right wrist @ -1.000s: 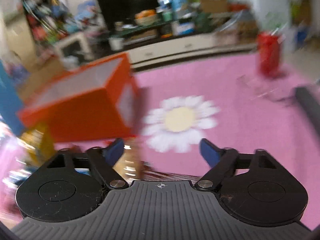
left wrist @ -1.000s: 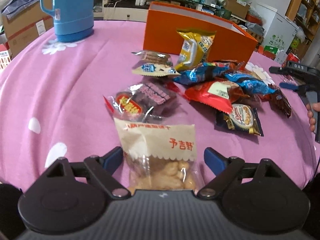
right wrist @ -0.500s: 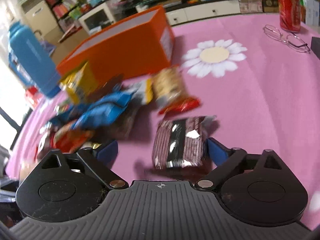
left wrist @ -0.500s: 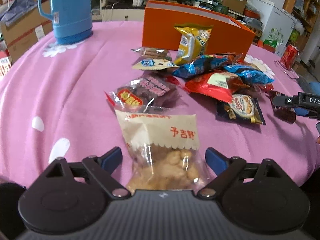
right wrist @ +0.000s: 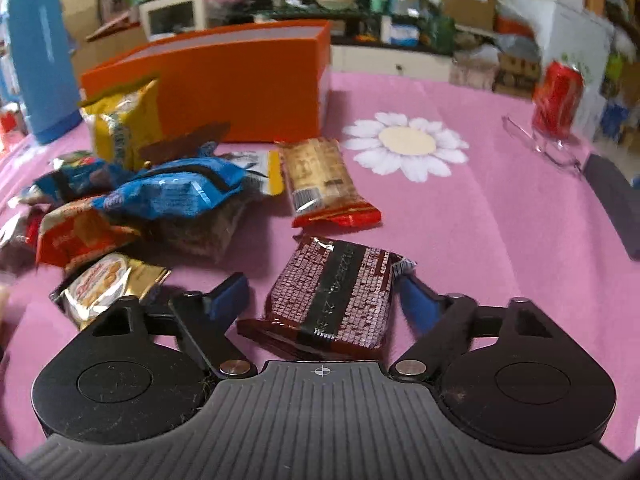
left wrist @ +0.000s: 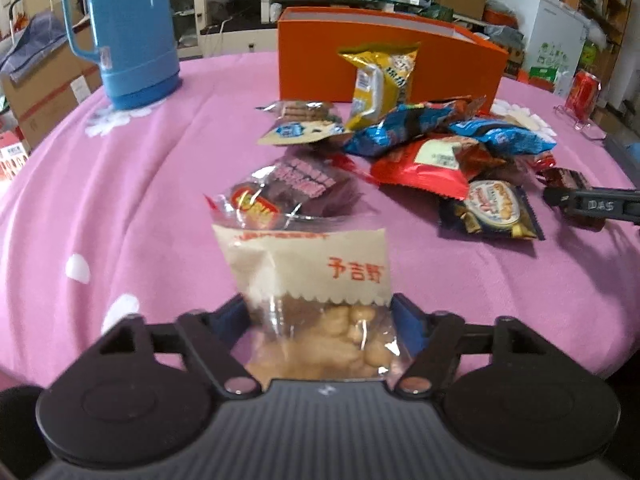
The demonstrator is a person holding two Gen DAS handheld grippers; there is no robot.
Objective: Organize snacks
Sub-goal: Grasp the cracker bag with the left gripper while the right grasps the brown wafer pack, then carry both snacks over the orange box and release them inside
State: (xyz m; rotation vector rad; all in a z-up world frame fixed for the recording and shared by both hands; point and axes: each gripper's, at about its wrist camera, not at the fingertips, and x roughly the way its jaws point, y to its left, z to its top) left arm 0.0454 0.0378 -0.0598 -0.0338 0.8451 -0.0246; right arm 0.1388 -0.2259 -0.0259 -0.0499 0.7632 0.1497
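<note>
Left tongs (left wrist: 320, 314) squeezing peanut bag (left wrist: 316, 300)

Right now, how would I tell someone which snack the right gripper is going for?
Find the orange box on the pink tablecloth, then the snack pile in front of it. Nearer than the pile, between the right gripper's closing jaws, lies a dark maroon packet, the only one with a black centre stripe.

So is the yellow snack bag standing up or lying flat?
Standing up: the yellow snack bag leans upright against the orange box.
</note>
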